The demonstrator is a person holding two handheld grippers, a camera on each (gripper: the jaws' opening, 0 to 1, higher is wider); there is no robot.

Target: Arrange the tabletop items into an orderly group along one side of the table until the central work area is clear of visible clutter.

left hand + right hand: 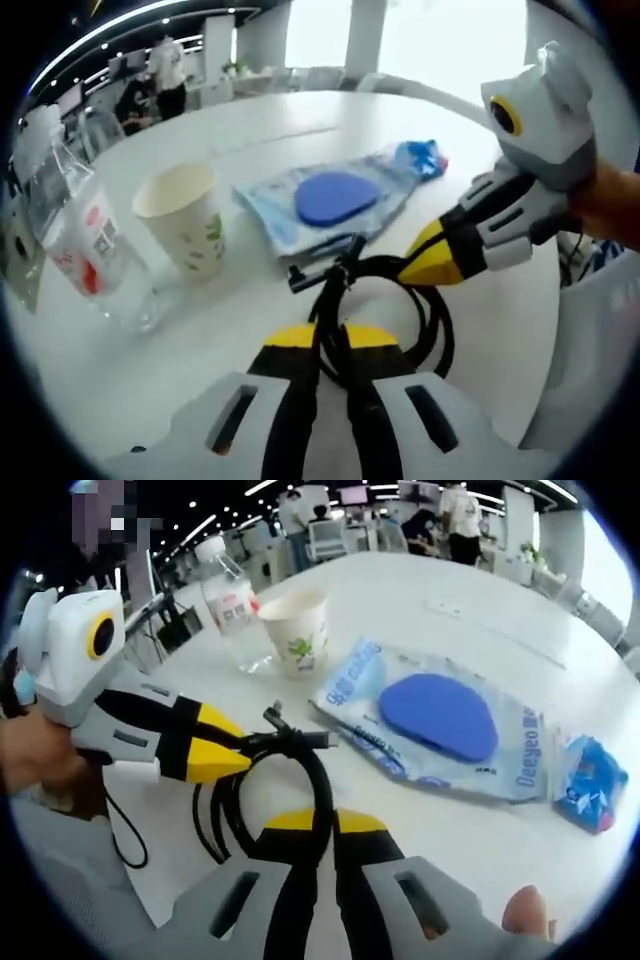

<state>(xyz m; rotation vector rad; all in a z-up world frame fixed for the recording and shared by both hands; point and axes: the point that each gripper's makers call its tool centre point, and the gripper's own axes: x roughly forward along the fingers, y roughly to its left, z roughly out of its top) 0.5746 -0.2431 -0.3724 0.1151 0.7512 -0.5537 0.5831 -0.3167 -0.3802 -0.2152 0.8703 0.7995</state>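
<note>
On white table point(300, 120): coiled black cable point(395, 300) pinched by both left gripper point(330, 335) and right gripper point(312, 825); paper cup point(185, 215), water bottle point(75, 235), blue-padded packet point(330, 200) stood nearby.

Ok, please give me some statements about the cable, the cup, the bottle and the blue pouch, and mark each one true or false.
1. Both grippers, left and right, are shut on the black cable. True.
2. The paper cup lies on its side. False: it stands upright.
3. The plastic bottle stands beside the paper cup. True.
4. The clear pouch holds a red disc. False: the disc is blue.
5. The black cable is stretched out straight. False: it is coiled in loops.
</note>
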